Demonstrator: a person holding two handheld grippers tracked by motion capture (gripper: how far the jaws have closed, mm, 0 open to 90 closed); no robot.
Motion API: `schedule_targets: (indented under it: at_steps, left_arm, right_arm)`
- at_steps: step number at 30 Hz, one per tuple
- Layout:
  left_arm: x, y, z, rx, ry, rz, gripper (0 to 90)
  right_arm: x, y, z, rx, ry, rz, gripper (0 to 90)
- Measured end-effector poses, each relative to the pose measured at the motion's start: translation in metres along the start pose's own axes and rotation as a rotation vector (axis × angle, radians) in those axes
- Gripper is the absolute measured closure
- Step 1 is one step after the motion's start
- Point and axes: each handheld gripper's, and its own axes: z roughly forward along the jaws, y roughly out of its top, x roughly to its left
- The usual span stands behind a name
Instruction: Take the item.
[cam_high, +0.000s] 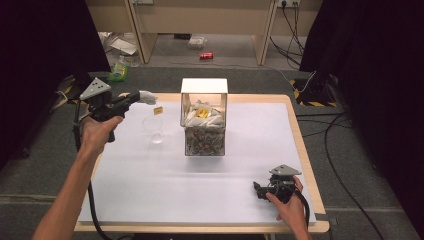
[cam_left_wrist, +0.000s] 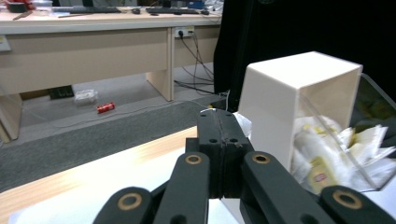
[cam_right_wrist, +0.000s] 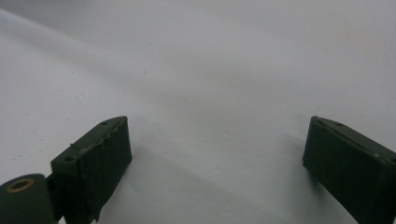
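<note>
Left gripper jaws clenched on white paper teabag, tag dangling over clear plastic cup at ten o'clock, ready for dropping; right gripper jaws released, resting on worktop.

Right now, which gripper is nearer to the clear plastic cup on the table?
Left. The left gripper, jaws shut on a white tea bag, is above and just left of the clear cup. The right gripper rests by the table's near right corner, far away.
</note>
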Motion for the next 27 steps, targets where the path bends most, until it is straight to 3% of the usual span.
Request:
schedule_targets:
  at_steps: [17, 27]
  left_arm:
    - [0.013, -0.025, 0.014, 0.037, 0.035, -0.031, 89.3]
    - [0.026, -0.047, 0.023, 0.083, 0.07, -0.054, 89.3]
  right_arm:
    - [0.0, 0.0, 0.0, 0.0, 0.0, 0.0, 8.4]
    - [0.0, 0.0, 0.0, 0.0, 0.0, 0.0, 8.3]
